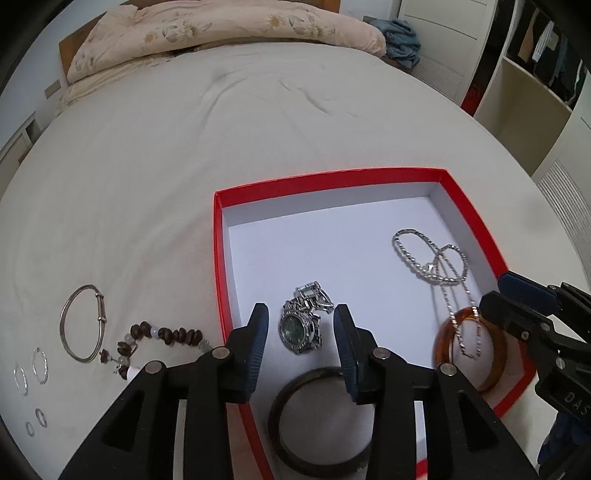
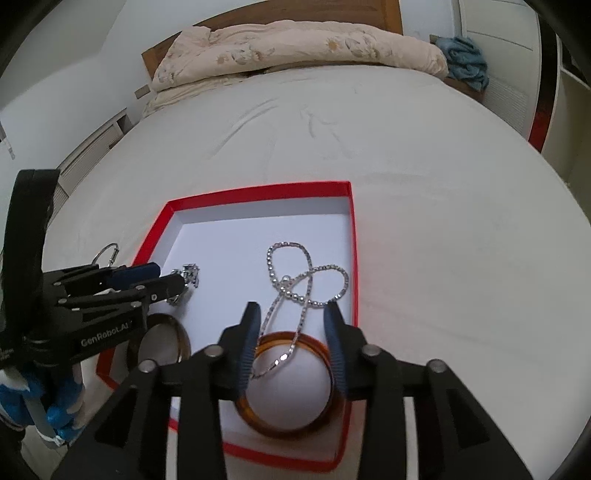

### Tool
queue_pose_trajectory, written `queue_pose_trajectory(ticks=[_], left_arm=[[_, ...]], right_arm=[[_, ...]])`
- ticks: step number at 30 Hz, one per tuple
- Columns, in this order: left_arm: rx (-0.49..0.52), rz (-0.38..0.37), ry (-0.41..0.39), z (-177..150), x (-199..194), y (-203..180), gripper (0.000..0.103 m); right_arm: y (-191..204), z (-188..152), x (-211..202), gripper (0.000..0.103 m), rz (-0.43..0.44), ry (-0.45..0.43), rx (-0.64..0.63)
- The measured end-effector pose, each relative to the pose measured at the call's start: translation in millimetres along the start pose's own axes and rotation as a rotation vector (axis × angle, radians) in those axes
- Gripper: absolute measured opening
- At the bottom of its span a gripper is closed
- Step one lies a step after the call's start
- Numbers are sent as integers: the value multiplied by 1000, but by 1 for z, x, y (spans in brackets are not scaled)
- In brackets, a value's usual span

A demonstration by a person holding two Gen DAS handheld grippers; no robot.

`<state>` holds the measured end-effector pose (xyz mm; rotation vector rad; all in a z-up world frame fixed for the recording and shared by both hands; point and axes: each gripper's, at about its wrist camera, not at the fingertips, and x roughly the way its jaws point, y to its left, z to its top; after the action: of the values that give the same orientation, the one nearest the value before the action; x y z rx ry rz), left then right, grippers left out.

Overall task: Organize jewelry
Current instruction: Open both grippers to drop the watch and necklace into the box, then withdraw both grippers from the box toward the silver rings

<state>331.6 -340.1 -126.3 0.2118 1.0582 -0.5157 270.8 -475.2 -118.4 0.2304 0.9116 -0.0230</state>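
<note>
A red box (image 1: 219, 258) with a white floor lies on the bed. In it are a silver watch (image 1: 301, 326), a silver chain necklace (image 1: 430, 256), an amber bangle (image 1: 443, 336) and a dark bangle (image 1: 280, 406). My left gripper (image 1: 300, 332) is open, its fingers either side of the watch. My right gripper (image 2: 291, 328) is open above the amber bangle (image 2: 288, 428) and the necklace (image 2: 306, 273). On the sheet left of the box lie a silver bangle (image 1: 79, 325), a bead bracelet (image 1: 162, 338) and several small rings (image 1: 37, 365).
The white bed sheet (image 1: 258, 129) spreads all around the box. A floral duvet (image 1: 221, 29) and a blue cloth (image 1: 400, 37) lie at the headboard. White shelves (image 1: 535, 92) stand at the right.
</note>
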Motion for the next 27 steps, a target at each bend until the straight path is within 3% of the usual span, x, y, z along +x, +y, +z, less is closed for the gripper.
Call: queue_pose_trajectory(ticks=[13,27], left_arm=[[-14,-31,-35,-25,-64,7,38],[-94,125,-99,-93,-163,70,49]], right_arm=[[22,-20,-57,35,-21,-11,9],[94,-58,-126,39,25,-77,-10]])
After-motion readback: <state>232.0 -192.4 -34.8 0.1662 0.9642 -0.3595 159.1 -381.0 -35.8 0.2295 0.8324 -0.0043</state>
